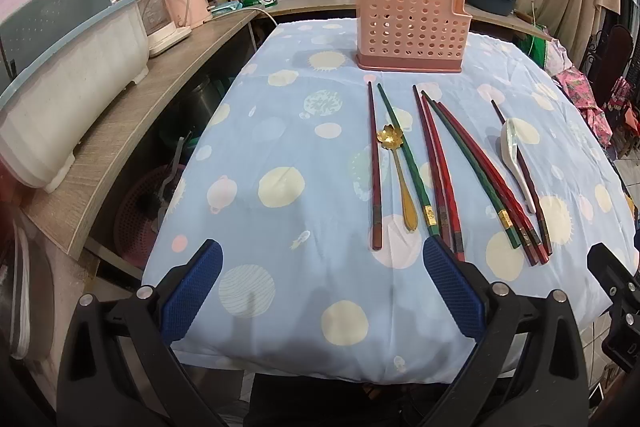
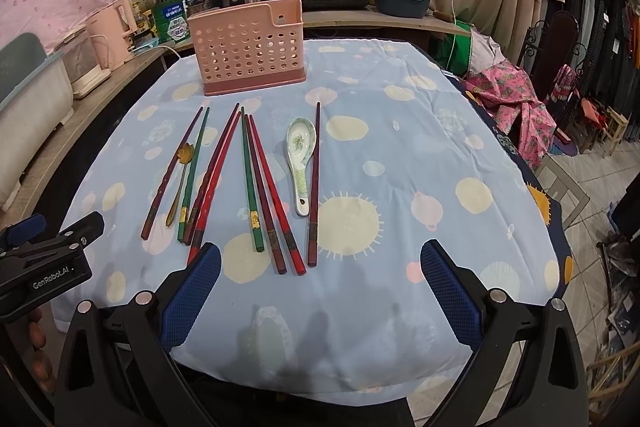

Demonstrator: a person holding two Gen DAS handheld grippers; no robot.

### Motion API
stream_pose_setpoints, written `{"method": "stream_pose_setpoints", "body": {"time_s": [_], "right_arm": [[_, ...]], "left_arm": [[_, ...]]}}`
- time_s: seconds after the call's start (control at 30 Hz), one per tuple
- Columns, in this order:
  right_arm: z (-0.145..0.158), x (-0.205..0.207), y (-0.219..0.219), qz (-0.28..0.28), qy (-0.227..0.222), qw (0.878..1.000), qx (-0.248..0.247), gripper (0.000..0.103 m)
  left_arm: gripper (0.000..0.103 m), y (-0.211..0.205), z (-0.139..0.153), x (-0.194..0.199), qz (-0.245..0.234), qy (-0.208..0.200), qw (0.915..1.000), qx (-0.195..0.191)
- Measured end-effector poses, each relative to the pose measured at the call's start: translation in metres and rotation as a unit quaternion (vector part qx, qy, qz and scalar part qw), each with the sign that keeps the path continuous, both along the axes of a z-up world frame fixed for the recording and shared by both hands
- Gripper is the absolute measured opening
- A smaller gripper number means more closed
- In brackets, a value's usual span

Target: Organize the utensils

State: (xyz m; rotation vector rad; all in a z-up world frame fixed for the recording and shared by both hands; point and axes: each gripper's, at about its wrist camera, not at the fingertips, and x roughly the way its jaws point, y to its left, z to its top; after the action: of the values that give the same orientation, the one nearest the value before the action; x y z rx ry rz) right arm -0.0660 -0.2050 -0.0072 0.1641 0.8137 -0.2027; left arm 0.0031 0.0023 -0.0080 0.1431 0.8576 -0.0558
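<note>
Your left gripper (image 1: 320, 287) and right gripper (image 2: 320, 287) gape empty while the chopsticks (image 2: 256, 183) lie lengthwise, tips toward twelve o'clock at the pink holder (image 2: 248, 47).

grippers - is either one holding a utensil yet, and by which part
Nothing is held. The left gripper and right gripper are both open above the tablecloth.

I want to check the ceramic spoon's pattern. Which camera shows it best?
The right wrist view: the ceramic spoon lies bowl-up and central, its green floral print visible. The left wrist view shows it off to the right, foreshortened, partly crossed by a dark chopstick.
</note>
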Motion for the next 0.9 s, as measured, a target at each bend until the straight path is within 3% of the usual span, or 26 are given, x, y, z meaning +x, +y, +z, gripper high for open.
{"method": "stream_pose_setpoints", "body": {"time_s": [0.9], "right_arm": [[-0.0006,0.0001,0.0010,0.001,0.000,1.000,-0.001,0.096]], "left_arm": [[0.096,0.0052,-0.0037,0.0014,0.010,0.001,0.9999,0.002]]}}
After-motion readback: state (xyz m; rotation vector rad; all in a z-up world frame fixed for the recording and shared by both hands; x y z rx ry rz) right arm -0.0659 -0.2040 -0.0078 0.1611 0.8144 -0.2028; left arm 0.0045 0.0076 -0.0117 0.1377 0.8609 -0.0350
